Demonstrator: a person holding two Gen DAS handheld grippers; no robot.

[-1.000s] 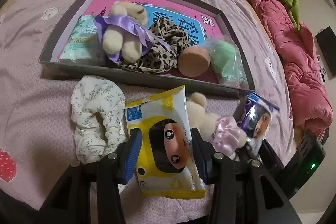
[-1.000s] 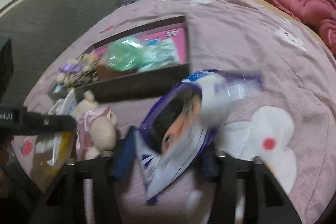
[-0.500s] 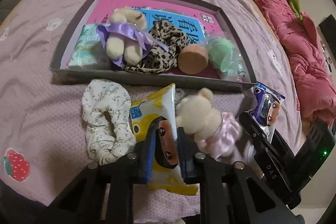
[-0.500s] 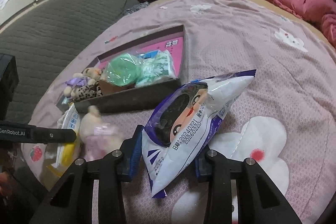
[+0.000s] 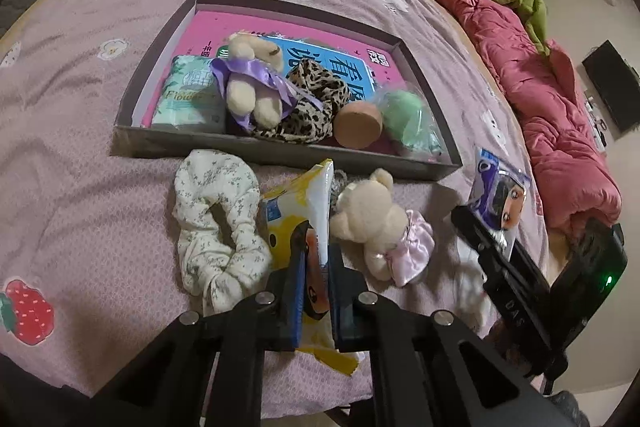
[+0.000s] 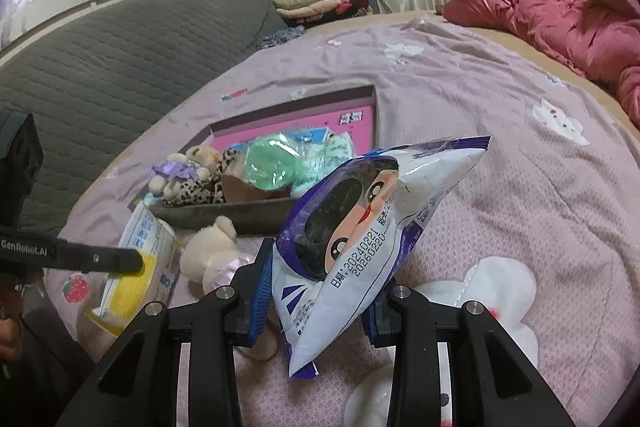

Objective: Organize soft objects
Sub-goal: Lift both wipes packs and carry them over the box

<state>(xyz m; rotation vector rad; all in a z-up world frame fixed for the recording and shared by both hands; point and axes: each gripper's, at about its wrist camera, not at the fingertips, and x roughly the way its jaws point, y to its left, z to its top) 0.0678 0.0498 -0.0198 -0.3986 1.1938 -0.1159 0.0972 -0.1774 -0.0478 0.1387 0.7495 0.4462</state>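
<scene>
My left gripper [image 5: 316,279] is shut on a yellow tissue pack [image 5: 304,211], squeezed thin and lifted off the bed; the pack also shows in the right wrist view [image 6: 136,267]. My right gripper [image 6: 320,291] is shut on a purple and white tissue pack [image 6: 360,227], held above the bed; the pack also shows in the left wrist view [image 5: 498,197]. A cream bear in a pink dress [image 5: 380,227] lies between the two packs. A floral scrunchie [image 5: 216,219] lies left of the yellow pack. The dark tray [image 5: 280,151] stands behind them.
The tray holds a green tissue pack [image 5: 192,95], a bear with a purple bow [image 5: 252,79], a leopard scrunchie [image 5: 312,107], an orange puff [image 5: 358,125] and a green puff in plastic [image 5: 404,119]. A red quilt [image 5: 540,79] lies at the right.
My left gripper closed on the yellow pack and raised it. My right gripper lifted the purple pack higher. Both cameras rose from the bed.
</scene>
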